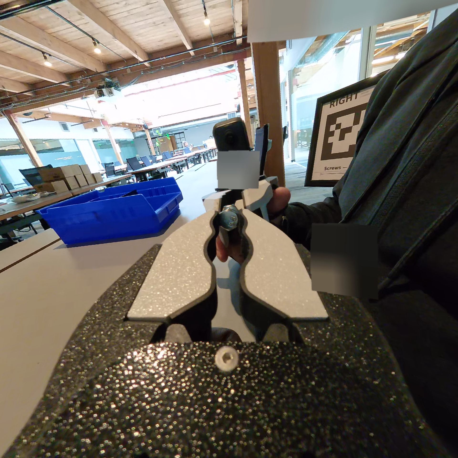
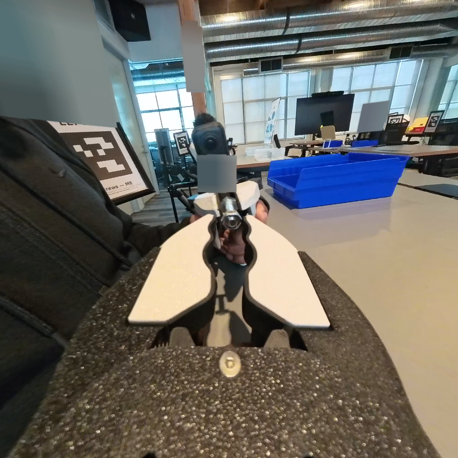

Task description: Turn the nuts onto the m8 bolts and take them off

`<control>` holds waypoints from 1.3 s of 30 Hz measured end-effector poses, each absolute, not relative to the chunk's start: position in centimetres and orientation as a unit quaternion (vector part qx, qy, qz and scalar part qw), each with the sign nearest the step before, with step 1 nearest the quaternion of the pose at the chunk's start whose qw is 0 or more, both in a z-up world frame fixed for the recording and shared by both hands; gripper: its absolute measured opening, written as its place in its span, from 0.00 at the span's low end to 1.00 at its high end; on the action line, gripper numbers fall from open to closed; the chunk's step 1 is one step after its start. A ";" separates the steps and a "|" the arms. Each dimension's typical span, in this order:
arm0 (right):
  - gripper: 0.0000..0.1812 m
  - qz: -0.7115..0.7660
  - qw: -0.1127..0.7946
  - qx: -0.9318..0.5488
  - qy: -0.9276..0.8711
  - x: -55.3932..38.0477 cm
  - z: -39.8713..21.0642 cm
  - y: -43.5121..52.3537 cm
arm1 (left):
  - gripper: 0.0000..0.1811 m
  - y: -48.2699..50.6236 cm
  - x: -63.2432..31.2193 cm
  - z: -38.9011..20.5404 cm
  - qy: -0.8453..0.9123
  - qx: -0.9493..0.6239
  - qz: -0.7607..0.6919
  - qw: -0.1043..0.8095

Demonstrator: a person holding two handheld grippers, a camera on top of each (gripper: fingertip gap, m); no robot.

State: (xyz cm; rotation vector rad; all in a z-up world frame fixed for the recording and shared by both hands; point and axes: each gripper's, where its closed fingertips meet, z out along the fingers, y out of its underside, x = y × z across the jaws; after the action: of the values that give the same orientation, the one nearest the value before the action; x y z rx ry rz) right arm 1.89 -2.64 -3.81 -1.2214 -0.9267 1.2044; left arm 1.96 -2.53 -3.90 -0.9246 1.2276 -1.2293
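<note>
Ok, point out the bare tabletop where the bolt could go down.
Free: the grey tabletop between the blue bin and the right hand-held gripper. Crowded: mid-air, where both tips meet around the bolt.

Your left gripper [image 1: 229, 218] has two pale grey, speckled fingers [image 1: 178, 267] with wavy black-edged inner sides, set in a glittery black body with one silver screw [image 1: 226, 358] at its near middle. Your right gripper [image 2: 229, 219] is built the same: whitish fingers [image 2: 280, 277], a sparkling black base, one round screw [image 2: 229, 363]. Each carries a black camera [image 2: 210, 141] on top. You wear a dark jacket [image 1: 409, 173] with stitched seams and long dark sleeves [image 2: 148, 233].
</note>
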 end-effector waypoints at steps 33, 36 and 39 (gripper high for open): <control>0.16 0.468 0.606 -0.492 -0.414 0.3 -3.7 -3.8 | 0.08 -4.0 1.5 -3.1 0.516 -0.351 -0.572 0.532; 0.16 0.484 0.603 -0.492 -0.400 0.6 -3.3 -3.7 | 0.08 -4.0 1.3 -2.9 0.511 -0.349 -0.574 0.537; 0.16 0.501 0.593 -0.496 -0.389 0.9 -3.2 -3.5 | 0.08 -3.9 1.2 -2.7 0.507 -0.348 -0.575 0.540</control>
State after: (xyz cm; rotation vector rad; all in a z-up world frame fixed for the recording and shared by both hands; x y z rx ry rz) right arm 0.86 -3.53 -3.22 -1.1543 -0.9034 1.1659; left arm 1.19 -3.86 -2.73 -0.8278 1.2065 -1.3660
